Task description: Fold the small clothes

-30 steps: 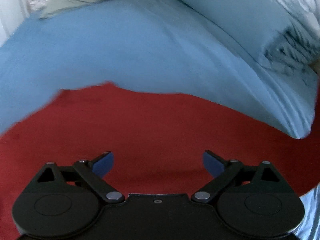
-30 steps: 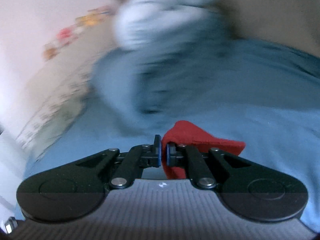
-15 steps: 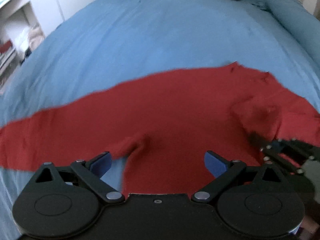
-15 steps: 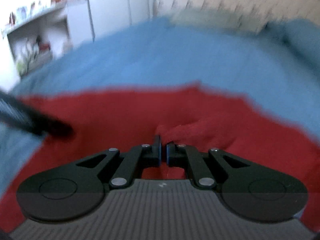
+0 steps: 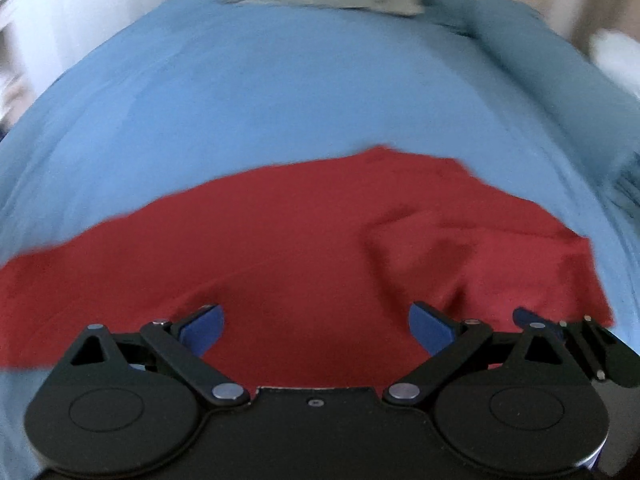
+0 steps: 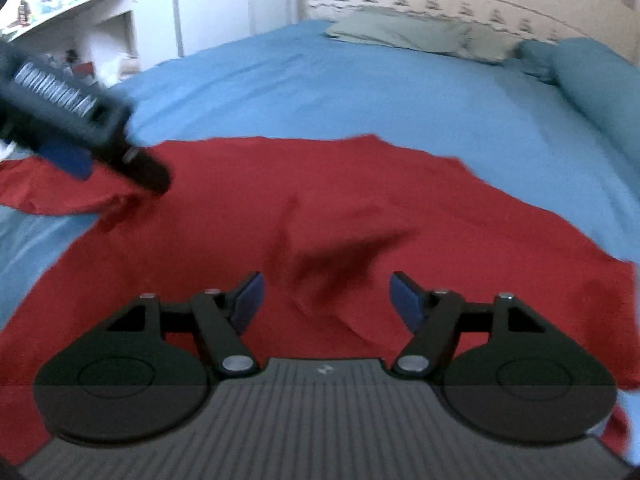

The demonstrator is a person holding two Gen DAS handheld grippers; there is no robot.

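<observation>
Garment: I see the red garment (image 6: 360, 208) spread on the blue bedsheet (image 6: 340, 92), mostly flat, with a rumpled ridge near its middle and one end bunched at the far left of the right wrist view.
Left gripper (image 5: 316, 326): jaws spread wide, holding nothing; it hangs low over the near edge of the cloth.
Right gripper (image 6: 326, 296): jaws spread, nothing between them; the central wrinkle lies just ahead of its fingers.
Step in hand: I judge this the laying-out stage, with no fold made yet.
Next move: I expect to smooth the ridge, then pinch an edge or corner with each claw and carry it across.
Caution: motion blur hides the hem line, so I cannot tell which garment edge faces me.
Surroundings: pillow (image 6: 400, 34) at the headboard, well apart from the cloth.
</observation>
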